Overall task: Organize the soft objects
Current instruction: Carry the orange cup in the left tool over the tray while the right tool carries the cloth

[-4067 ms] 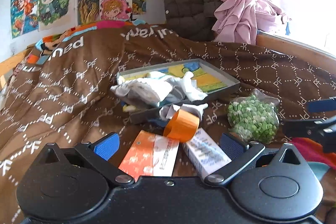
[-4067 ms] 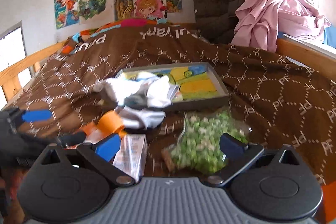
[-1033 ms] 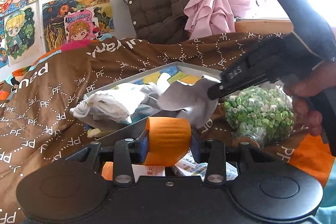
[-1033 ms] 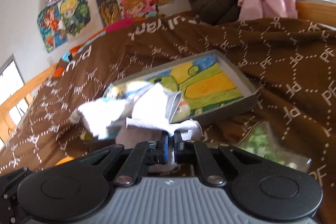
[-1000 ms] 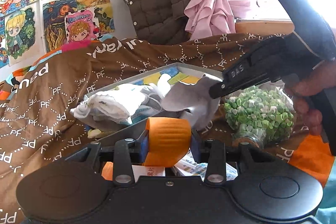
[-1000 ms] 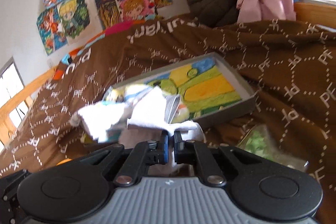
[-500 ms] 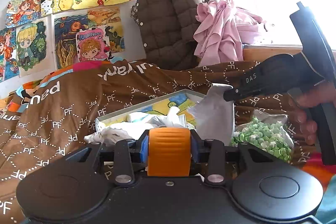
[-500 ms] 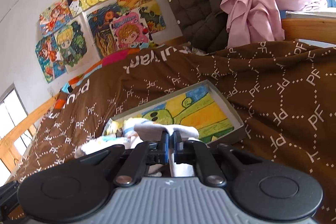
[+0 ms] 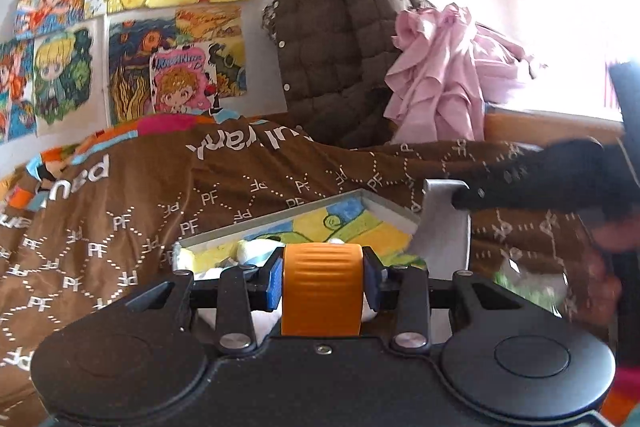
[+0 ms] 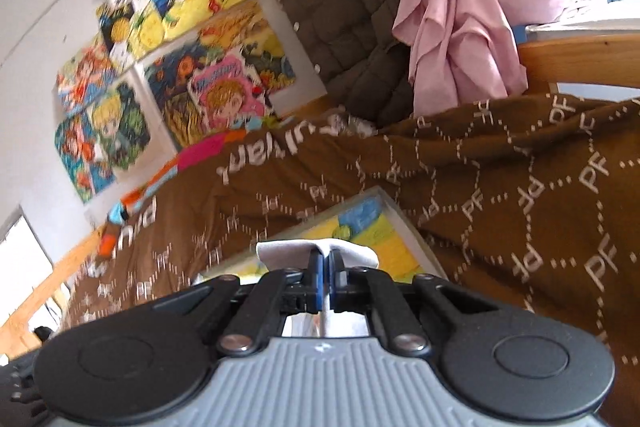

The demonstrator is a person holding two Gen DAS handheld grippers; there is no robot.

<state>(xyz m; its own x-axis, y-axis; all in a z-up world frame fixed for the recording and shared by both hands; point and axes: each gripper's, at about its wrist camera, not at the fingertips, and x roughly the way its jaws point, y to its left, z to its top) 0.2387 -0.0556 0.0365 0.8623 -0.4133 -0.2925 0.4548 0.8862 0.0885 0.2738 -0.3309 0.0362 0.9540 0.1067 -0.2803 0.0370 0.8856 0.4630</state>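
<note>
Both wrist cams low over bed (image 9: 120, 211), facing poster wall (image 9: 176, 39). Right cam rolled, tilted up more. Shared: gray tray (image 9: 276, 217) (image 10: 394, 211), brown jacket (image 9: 340, 39) (image 10: 340, 7), pink cloth (image 9: 440, 75) (image 10: 460, 7).

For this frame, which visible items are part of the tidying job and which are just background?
In play:
- orange roll, clamped in left gripper
- white cloth, pinched by right gripper
- grey tray

Lying about:
- brown quilt
- quilted jacket
- pink garment
- wall drawings
</note>
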